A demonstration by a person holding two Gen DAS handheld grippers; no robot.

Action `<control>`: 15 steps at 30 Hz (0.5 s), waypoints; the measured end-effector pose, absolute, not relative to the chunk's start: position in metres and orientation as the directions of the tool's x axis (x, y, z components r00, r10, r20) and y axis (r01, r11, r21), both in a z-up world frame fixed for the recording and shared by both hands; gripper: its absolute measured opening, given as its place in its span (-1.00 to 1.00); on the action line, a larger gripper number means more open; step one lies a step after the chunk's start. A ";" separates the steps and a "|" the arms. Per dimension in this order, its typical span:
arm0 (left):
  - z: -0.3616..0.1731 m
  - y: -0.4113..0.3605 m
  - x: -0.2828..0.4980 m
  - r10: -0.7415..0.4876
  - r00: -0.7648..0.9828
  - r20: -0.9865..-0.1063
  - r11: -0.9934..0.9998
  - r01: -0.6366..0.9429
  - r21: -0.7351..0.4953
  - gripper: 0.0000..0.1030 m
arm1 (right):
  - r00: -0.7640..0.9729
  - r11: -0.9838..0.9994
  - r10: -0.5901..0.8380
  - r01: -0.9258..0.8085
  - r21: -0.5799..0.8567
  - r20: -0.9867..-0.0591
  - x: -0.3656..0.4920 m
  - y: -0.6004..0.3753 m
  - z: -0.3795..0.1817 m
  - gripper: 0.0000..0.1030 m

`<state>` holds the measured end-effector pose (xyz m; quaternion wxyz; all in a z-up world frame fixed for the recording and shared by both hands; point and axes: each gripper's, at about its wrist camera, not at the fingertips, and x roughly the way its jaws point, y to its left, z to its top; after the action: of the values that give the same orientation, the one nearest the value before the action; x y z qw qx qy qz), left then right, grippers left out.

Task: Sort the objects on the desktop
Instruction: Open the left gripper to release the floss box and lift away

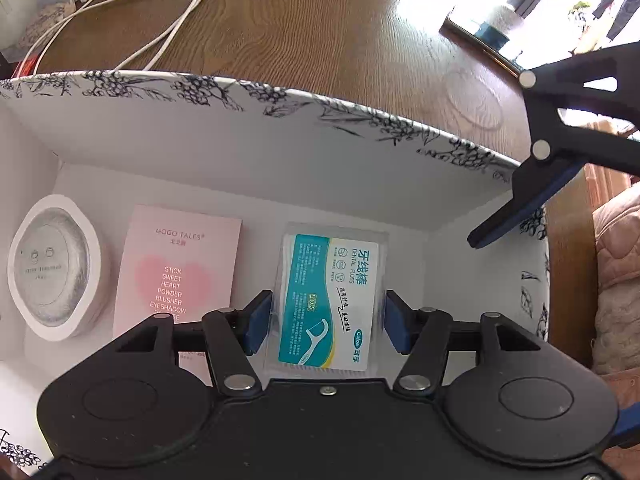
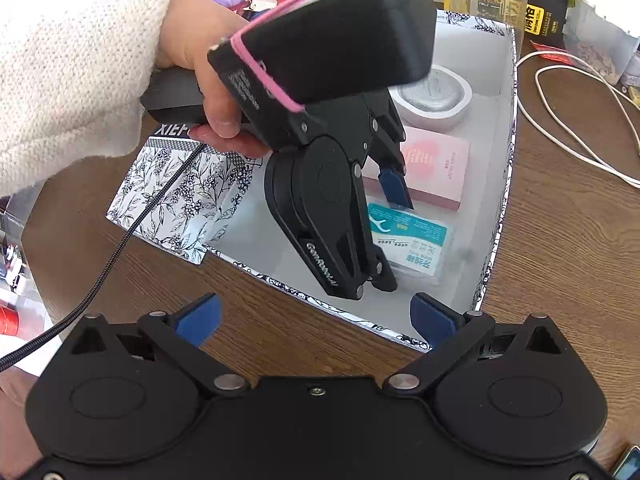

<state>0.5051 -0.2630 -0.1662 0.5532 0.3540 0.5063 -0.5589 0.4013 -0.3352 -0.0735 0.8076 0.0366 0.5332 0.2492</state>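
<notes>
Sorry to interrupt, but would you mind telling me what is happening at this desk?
A person is sorting small items into a patterned box. The left gripper reaches inside, its pads either side of a dental floss packet, beside a pink card and a round tin. The right gripper waits open outside.

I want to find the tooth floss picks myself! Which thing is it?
Look inside the flower-printed white box on the brown table. Three things lie in a row: a round white tin, a pink card, then the dental floss pack. It is the clear one with a teal label.
</notes>
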 end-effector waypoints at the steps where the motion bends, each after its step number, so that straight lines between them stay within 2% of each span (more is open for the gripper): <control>1: -0.166 -0.264 0.503 -0.254 -0.134 -0.958 0.118 0.979 -0.168 0.12 | 0.306 0.873 0.442 -0.360 0.327 -0.843 0.402 -0.336 -0.073 0.98; 8: -0.165 -0.264 0.503 -0.230 -0.119 -0.966 0.151 0.976 -0.157 0.25 | 0.311 0.879 0.432 -0.354 0.319 -0.847 0.404 -0.335 -0.073 0.98; 11: -0.159 -0.260 0.504 -0.232 -0.075 -0.970 0.171 0.978 -0.117 0.45 | 0.315 0.881 0.429 -0.352 0.316 -0.847 0.403 -0.335 -0.071 0.98; 13: -0.147 -0.255 0.505 -0.251 -0.056 -0.966 0.194 0.975 -0.107 0.52 | 0.322 0.884 0.423 -0.351 0.308 -0.847 0.402 -0.335 -0.070 0.98; 15: -0.129 -0.249 0.507 -0.293 -0.012 -0.956 0.237 0.968 -0.085 0.72 | 0.330 0.889 0.413 -0.350 0.296 -0.849 0.400 -0.335 -0.069 0.98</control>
<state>0.5072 -0.2491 -0.1291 0.6134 0.3428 0.4921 -0.5138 0.4003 -0.3345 -0.0690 0.8149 0.0298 0.5294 0.2340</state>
